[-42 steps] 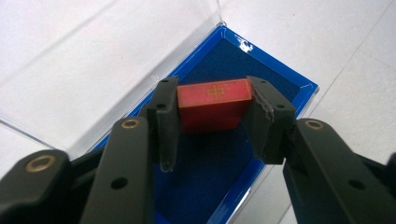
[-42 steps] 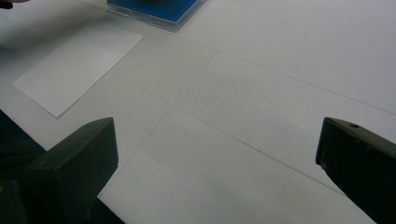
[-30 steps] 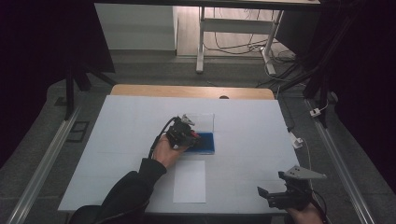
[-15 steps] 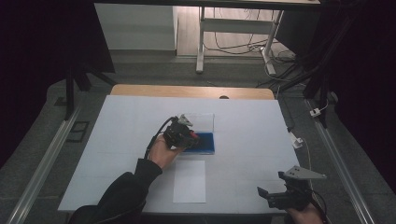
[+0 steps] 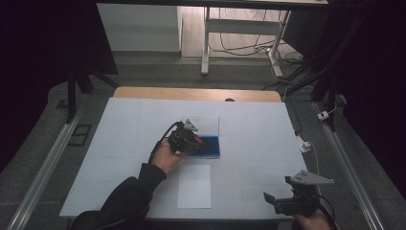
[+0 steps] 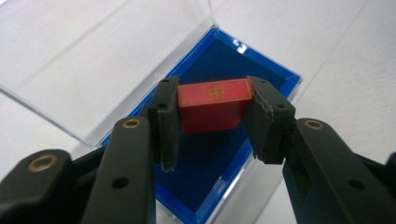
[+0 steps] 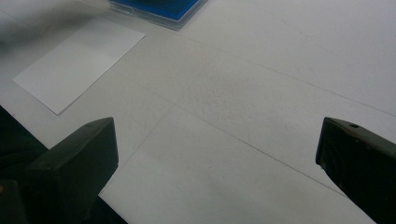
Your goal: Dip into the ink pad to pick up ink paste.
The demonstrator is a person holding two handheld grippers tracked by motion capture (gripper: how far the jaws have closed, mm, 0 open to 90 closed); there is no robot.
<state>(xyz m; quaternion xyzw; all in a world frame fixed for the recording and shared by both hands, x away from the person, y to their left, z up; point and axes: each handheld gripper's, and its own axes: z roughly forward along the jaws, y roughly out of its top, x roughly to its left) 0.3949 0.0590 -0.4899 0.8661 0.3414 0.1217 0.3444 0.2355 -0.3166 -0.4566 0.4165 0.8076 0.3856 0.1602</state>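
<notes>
The wide white counter (image 5: pixel 129 143) carries everything, its far edge showing a strip of light wood; near its middle lies a shallow clear plastic case with a blue felt-lined tray (image 6: pixel 261 135), its transparent lid (image 6: pixel 98 56) standing open and tilted back on the far side in the high view; the same case shows at the top of the right gripper view (image 7: pixel 159 9). Nearer the person, just short of the case and apart from it, a plain white rectangular sheet of paper (image 5: pixel 194 186) lies flat on the counter, also seen in the right gripper view (image 7: pixel 77 65).

The person's left gripper (image 5: pixel 184 139), held in a hand that comes out of a dark sleeve (image 5: pixel 124 201), hangs over the near left part of the case, pointing down into it; in the left gripper view its black fingers (image 6: pixel 166 116) are drawn narrow and clamp a small red rectangular block with a gold character on its top face (image 6: pixel 212 105), one finger pressed on each end; the block sits above the blue lining, and whether it touches the felt cannot be told.

The right gripper (image 5: pixel 294 199) hovers at the near right corner of the counter, well apart from the case; its fingers (image 7: pixel 74 158) stand wide with bare counter between them.
</notes>
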